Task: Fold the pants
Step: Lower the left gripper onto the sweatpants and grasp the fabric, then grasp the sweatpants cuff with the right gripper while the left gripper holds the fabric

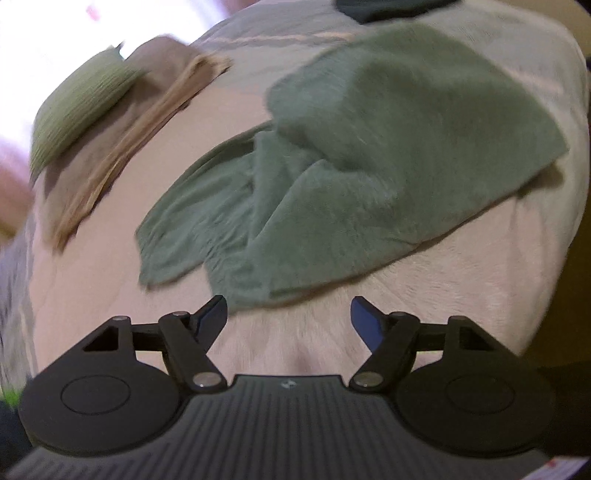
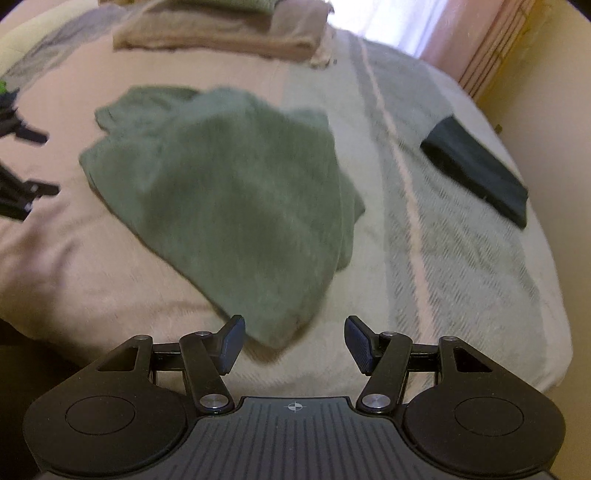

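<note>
A home bedroom: a blanket-covered bed with folded clothes, curtained window.

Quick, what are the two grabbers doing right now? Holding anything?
Left gripper: open, holding nothing, above the green pants.
Right gripper: open, holding nothing, at the pants' near corner.

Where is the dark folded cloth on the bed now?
In the right wrist view the dark folded cloth lies at the right on the bed cover, apart from the green pants in the middle.
</note>
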### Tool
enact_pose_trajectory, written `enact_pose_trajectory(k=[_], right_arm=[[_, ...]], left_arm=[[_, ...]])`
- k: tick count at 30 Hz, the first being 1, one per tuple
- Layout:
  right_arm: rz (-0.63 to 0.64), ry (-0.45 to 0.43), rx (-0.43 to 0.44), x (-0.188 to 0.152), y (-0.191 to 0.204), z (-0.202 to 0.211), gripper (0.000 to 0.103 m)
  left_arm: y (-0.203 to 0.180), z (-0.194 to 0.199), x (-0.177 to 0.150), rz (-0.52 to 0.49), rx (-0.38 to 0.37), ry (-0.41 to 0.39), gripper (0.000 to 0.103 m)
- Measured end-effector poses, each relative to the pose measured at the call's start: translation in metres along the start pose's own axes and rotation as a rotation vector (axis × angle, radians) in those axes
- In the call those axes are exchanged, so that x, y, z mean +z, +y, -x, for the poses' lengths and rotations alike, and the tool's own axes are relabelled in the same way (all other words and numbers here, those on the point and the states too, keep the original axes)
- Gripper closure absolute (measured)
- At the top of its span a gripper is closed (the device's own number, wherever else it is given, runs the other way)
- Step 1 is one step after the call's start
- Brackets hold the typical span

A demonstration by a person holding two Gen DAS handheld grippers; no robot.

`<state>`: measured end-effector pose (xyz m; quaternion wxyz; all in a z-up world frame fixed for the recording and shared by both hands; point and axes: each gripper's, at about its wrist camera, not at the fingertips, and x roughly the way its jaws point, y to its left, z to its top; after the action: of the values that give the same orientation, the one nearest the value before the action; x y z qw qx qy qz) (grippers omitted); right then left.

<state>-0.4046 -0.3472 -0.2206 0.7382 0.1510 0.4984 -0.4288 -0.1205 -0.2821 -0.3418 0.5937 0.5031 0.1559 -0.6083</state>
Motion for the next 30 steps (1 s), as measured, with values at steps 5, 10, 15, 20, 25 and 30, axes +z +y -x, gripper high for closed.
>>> enact_pose_trajectory(k=[5, 10, 15, 20, 25, 30], right_arm=[[-0.082, 0.054, -0.019, -0.018, -0.003, -0.036, 0.046], [-0.157, 0.095, -0.064, -0.028, -0.001, -0.053, 0.046], [-0.166, 0.099, -0.104, -0.035, 0.012, -0.057, 0.046], [-0.099, 0.056, -0.109, -0.030, 0.038, -0.065, 0.046], [0.079, -0.022, -0.153, -0.015, 0.078, -0.088, 0.046], [0.206, -0.062, -0.159, -0.004, 0.105, -0.110, 0.043]], left_arm=[[-0.004, -0.061, -0.001, -0.128, 0.018, -0.027, 0.030], [-0.012, -0.105, -0.015, -0.253, 0.005, -0.064, 0.026], [0.012, -0.106, -0.005, -0.241, -0.064, -0.140, 0.080], [0.078, -0.072, 0.020, -0.104, -0.061, -0.213, 0.090], [0.142, -0.046, 0.039, 0.016, 0.026, -0.231, 0.091], [0.177, -0.040, 0.040, 0.043, 0.053, -0.201, 0.091]])
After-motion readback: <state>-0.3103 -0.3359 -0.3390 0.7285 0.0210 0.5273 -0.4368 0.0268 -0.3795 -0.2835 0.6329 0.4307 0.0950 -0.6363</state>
